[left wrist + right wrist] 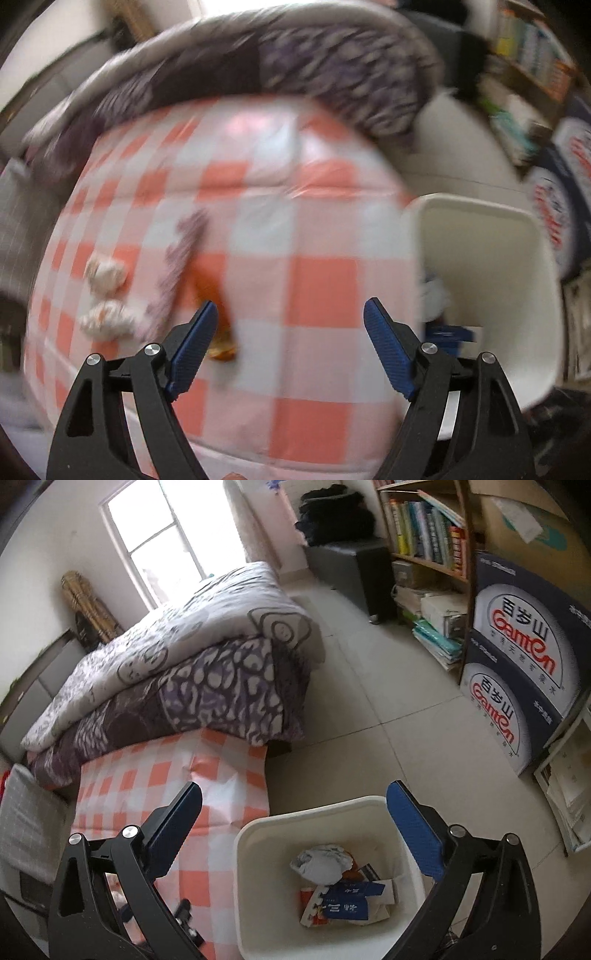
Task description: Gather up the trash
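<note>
White plastic bin (255,886) beside the checkered cloth (295,221) holds crumpled paper (321,862) and blue cartons (347,901). Right gripper (293,794) is spread wide above it, empty. Left gripper (290,308) is spread over the cloth near paper wads (105,273).

The checked cloth (221,771) looks like glossy, creased plastic sheeting. The bin (258,886) is smooth matt cream plastic holding crumpled paper (321,860) and printed card. The quilt (192,672) is soft printed fabric. The floor (388,701) is smooth pale tile.
</note>
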A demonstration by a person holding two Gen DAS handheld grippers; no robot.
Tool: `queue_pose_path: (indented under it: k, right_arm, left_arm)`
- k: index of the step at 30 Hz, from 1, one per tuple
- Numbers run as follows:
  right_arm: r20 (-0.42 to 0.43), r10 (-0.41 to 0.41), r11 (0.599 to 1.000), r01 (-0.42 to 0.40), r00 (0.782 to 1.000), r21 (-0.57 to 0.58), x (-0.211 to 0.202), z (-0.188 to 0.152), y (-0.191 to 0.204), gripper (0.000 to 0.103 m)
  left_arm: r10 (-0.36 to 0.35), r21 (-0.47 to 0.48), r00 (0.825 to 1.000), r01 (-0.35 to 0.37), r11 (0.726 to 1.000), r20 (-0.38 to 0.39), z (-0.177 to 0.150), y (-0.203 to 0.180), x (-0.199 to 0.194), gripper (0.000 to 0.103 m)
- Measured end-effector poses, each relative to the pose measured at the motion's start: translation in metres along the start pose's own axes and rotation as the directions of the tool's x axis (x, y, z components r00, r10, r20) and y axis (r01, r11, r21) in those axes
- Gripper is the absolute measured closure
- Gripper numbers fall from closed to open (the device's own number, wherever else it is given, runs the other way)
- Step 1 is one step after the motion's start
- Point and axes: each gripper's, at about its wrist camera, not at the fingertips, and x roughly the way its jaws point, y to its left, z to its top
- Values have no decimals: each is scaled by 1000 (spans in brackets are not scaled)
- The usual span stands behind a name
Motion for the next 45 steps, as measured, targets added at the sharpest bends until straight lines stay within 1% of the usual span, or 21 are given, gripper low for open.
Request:
queue_pose_path:
  k: [3,5,6,9,12,14,15,17,19,22,28,32,35,36,38,41,42,43,44,45]
  right_arm:
    - [-8,2,1000,-3,1000,-27,1,-3,8,7]
    - [-18,2,999,-3,1000,-39,3,-4,13,7]
    - [-25,3,999,-4,1000,-46,5,-6,15,7]
    - [-38,-1,998,-2,999,-65,7,-8,20,7]
    - [-50,-2,997,-1,999,-74,8,-11,25,7]
    - [-61,2,997,-6,998,-76,10,-13,30,7]
    - [-65,5,997,-10,998,-77,10,-13,33,7]
    - [-71,11,996,-17,997,-85,11,-16,41,7]
    - [-78,16,995,-23,997,-95,12,-19,49,7]
    - [-93,24,993,-35,995,-116,16,-26,66,7]
    - [-121,39,980,-61,992,-187,25,-45,110,7]
    - [-137,46,952,-85,989,-295,33,-68,153,7]
    - [-136,60,902,-112,989,-417,39,-95,195,7]
    - [-133,67,871,-123,989,-475,41,-107,212,7]
    - [-131,86,806,-146,988,-574,43,-129,239,7]
    - [-168,117,668,-203,979,-716,46,-168,279,7]
    - [-196,126,600,-232,973,-766,48,-185,294,7]
    - [-214,127,558,-248,969,-792,49,-196,303,7]
    - [-229,127,524,-261,965,-810,50,-206,310,7]
    - [-255,127,471,-285,959,-835,52,-221,321,7]
  left_arm:
    - [22,-43,999,-24,999,-43,-2,21,20,24]
    - [-4,-83,998,-2,997,-70,-3,32,30,24]
    - [-31,-110,996,22,994,-83,-4,38,35,24]
    - [-35,-122,996,25,992,-88,-7,42,42,24]
    - [-70,-148,994,58,987,-78,-8,47,46,26]
    - [-80,-155,994,68,986,-73,-9,47,44,43]
    - [-80,-146,995,69,987,-66,-9,47,42,49]
    - [-92,-139,994,82,987,-64,-10,47,41,71]
    - [-97,-137,993,88,987,-63,-13,52,40,83]
    - [-121,-150,991,111,982,-57,-19,64,37,86]
    - [-111,-198,994,109,974,2,-34,110,4,86]
    - [-71,-243,997,78,967,41,-48,151,-23,86]
    - [-11,-297,998,30,954,66,-59,191,-40,86]
    - [10,-330,997,15,944,74,-64,209,-46,86]
    - [33,-370,996,1,929,85,-69,231,-54,86]
    - [57,-425,992,-6,905,109,-77,260,-68,86]
    - [59,-442,991,-2,897,116,-80,269,-72,86]
    - [60,-456,991,2,890,122,-83,275,-75,86]
    - [60,-469,990,6,883,126,-87,282,-78,86]
    - [62,-477,990,6,879,126,-90,286,-79,86]
